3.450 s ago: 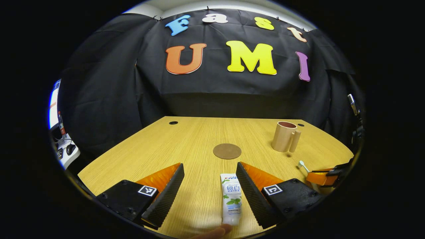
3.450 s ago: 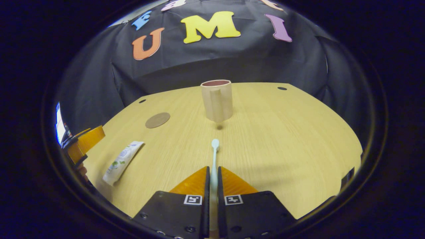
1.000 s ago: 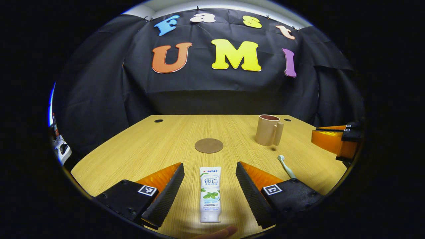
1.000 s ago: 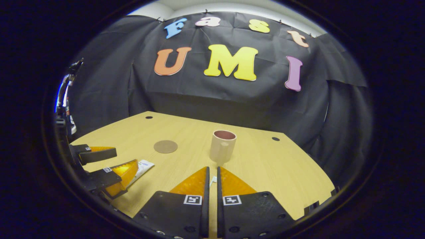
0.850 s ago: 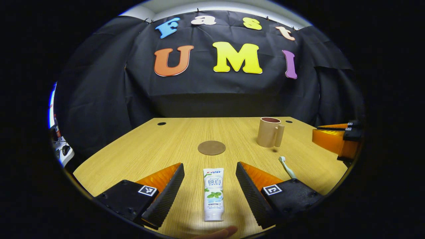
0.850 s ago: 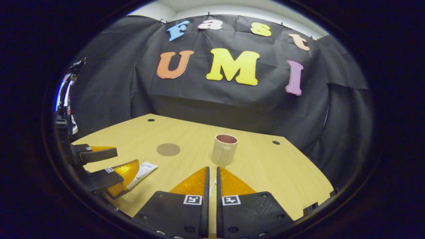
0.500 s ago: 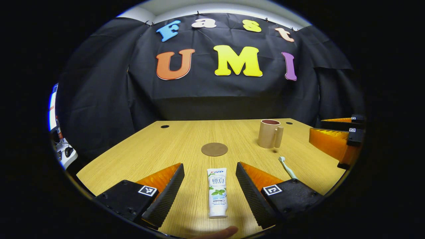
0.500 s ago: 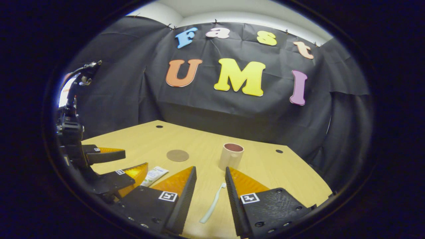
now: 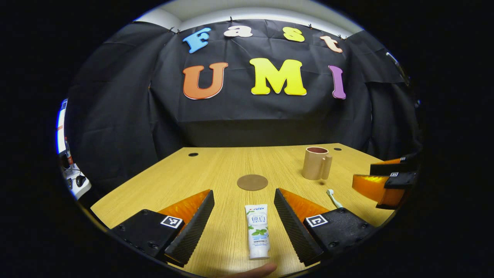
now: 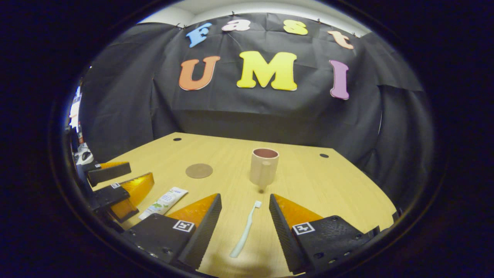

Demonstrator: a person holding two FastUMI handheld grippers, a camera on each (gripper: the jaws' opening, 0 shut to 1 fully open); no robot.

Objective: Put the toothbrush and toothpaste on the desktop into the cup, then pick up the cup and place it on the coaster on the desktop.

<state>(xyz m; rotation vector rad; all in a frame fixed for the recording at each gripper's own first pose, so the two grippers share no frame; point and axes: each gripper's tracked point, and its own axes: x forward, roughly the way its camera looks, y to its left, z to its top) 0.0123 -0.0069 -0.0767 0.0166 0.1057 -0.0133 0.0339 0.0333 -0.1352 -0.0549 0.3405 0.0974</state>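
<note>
a: quick count from my end: one toothbrush [image 10: 246,229], one toothpaste [image 9: 257,231], one cup [image 10: 263,166], one coaster [image 9: 252,182], all on the desk [image 10: 332,185].

b: grippers?

a: i've got the left gripper [image 9: 244,216] spread wide, paste lying flat between its fingers, untouched. right gripper [image 10: 244,224] spread too, brush lying between them. left gripper view also catches a fingertip [image 9: 254,271] at the near edge and gear [image 9: 75,180] far left.
</note>
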